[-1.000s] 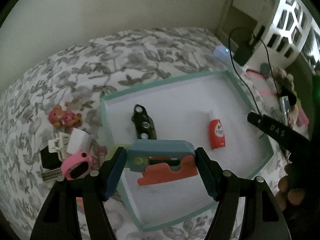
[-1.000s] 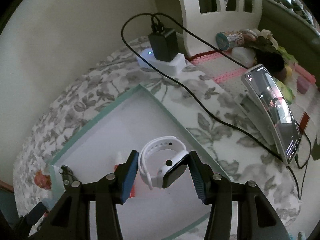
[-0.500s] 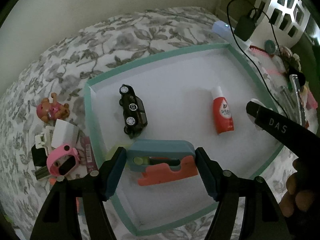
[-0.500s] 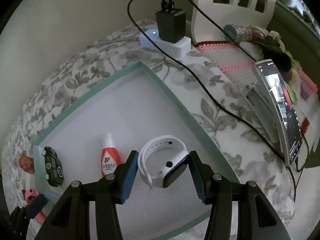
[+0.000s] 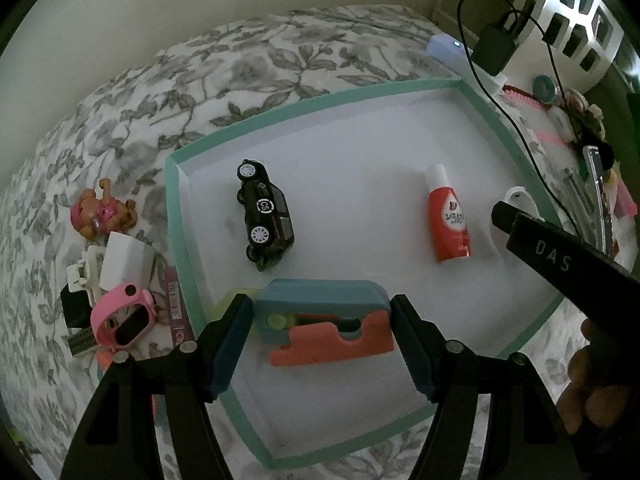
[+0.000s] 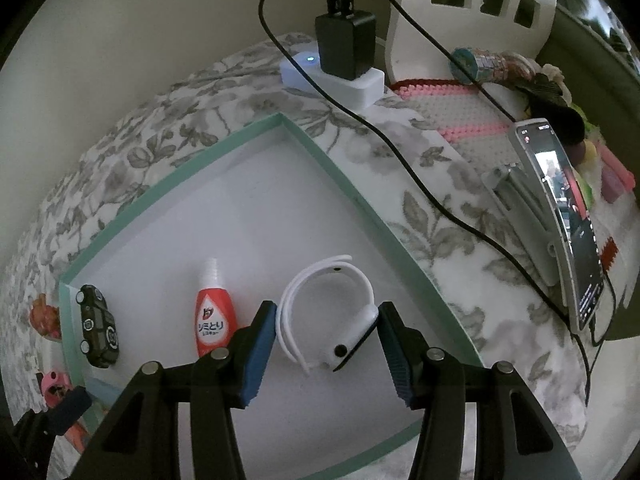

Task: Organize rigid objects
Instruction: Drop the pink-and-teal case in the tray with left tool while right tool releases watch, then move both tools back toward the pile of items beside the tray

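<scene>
Two tongs work above a teal-rimmed tray (image 5: 176, 216) on a floral bedspread (image 5: 248, 60). Left tongs (image 5: 322, 330) clamp a blue-and-orange block (image 5: 324, 320) over the tray's near edge. Right tongs (image 6: 328, 340), marked "DAS" on the arm, stand parted around a white smartwatch (image 6: 332, 320) lying in the tray. Toy car (image 5: 266, 214) bears a roundel; red bottle (image 5: 450, 220) carries Japanese lettering.
</scene>
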Available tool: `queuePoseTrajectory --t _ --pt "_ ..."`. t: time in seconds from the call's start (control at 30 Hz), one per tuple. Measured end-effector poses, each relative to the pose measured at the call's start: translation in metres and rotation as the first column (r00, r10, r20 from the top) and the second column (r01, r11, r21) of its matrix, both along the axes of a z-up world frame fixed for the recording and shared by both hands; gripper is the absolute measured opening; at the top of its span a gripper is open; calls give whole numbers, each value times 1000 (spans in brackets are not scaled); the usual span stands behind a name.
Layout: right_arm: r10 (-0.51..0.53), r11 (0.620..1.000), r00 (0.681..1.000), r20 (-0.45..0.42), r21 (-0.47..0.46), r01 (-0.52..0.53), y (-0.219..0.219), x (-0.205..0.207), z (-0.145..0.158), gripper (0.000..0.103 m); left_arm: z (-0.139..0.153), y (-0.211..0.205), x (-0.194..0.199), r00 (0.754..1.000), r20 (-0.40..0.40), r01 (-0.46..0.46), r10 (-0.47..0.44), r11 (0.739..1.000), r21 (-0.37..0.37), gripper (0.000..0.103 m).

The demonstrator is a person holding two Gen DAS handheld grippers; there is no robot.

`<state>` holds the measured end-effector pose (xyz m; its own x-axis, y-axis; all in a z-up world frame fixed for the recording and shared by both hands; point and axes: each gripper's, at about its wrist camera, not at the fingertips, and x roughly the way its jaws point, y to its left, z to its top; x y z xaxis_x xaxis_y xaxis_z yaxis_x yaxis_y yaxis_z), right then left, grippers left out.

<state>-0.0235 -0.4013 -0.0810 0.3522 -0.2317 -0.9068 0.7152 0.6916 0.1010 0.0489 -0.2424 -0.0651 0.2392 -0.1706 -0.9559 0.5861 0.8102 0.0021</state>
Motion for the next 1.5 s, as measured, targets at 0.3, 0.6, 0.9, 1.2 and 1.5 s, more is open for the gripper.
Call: queuePoseTrajectory --t 0.3,0.6,0.9,1.2,1.5 --pt "4 999 999 36 -32 -3 3 0 9 72 18 10 8 999 24 -38 39 998 -58 81" --pt "9 999 998 56 -35 -7 3 -1 11 84 36 48 35 978 50 -194 202 973 -122 82" --pt "51 997 995 83 -63 -45 12 4 15 102 55 112 64 916 117 -357 383 914 -193 101" --pt "101 992 990 101 -82 -93 26 11 22 103 63 185 84 834 158 -493 529 842 -218 101" --pt "211 977 966 148 -76 -201 66 29 36 103 74 263 89 748 170 -602 641 764 -232 101"
